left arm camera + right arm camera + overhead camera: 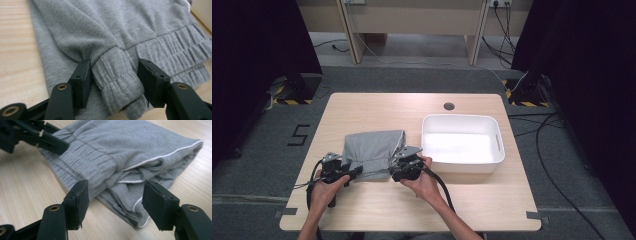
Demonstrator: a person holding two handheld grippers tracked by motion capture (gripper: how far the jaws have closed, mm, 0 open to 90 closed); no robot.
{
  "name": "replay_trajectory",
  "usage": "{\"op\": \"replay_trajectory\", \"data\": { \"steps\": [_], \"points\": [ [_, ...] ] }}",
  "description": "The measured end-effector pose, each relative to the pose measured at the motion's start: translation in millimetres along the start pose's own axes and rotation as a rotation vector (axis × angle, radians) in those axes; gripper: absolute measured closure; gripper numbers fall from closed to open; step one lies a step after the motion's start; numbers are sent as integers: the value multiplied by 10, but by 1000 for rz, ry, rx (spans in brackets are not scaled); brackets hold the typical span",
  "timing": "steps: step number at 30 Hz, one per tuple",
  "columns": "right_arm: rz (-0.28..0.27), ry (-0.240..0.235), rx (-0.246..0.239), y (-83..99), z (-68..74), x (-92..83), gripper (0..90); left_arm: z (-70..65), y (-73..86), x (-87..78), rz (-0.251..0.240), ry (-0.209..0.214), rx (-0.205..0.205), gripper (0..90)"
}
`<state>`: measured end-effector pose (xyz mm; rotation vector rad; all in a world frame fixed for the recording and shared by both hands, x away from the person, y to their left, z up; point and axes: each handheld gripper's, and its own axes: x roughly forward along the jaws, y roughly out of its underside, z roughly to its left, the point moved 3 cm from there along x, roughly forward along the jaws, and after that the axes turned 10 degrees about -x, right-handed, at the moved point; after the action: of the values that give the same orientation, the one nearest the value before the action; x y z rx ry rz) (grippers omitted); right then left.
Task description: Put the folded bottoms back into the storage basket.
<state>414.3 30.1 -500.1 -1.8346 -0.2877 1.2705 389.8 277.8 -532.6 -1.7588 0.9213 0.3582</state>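
A folded grey garment (pixel 372 147) with white piping lies on the wooden table (pixel 377 107), left of centre. My left gripper (pixel 355 170) sits at the garment's near left corner. In the left gripper view, a bunched fold of the ribbed waistband (pixel 117 82) fills the gap between the jaws of my left gripper (pixel 115 75), and I see no clear squeeze. My right gripper (pixel 394 167) is at the near right corner. In the right gripper view, my right gripper (pixel 116 192) stands open astride the layered corner (pixel 125 195), with space on both sides.
A white rectangular bin (pixel 462 119) stands to the right of the garment, close to my right hand. A round dark cable hole (pixel 449 106) sits near the table's far edge. Desk legs, cables and dark curtains lie beyond the table.
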Motion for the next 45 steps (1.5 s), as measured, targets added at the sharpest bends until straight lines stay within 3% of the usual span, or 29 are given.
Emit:
{"op": "replay_trajectory", "data": {
  "steps": [12, 18, 26, 32, 37, 45],
  "points": [
    [-4, 9, -11, 78, 43, -118, 377, -228, 422, -304, 25, 53, 47, 448],
    [-4, 15, -3, 161, 60, -173, 370, -338, 619, -439, 25, 65, 44, 430],
    [-1, 13, -2, 246, 105, -212, 370, -410, 731, -533, 35, 70, 56, 413],
    [-6, 11, 3, 290, 141, -272, 365, -421, 670, -607, 11, 68, 57, 343],
    [-11, 14, 22, 308, 135, -328, 340, -347, 475, -650, -34, 42, 36, 281],
    [19, 13, 62, 358, 117, -292, 306, -157, 329, -435, 8, -6, -14, 205]
  ]
}}
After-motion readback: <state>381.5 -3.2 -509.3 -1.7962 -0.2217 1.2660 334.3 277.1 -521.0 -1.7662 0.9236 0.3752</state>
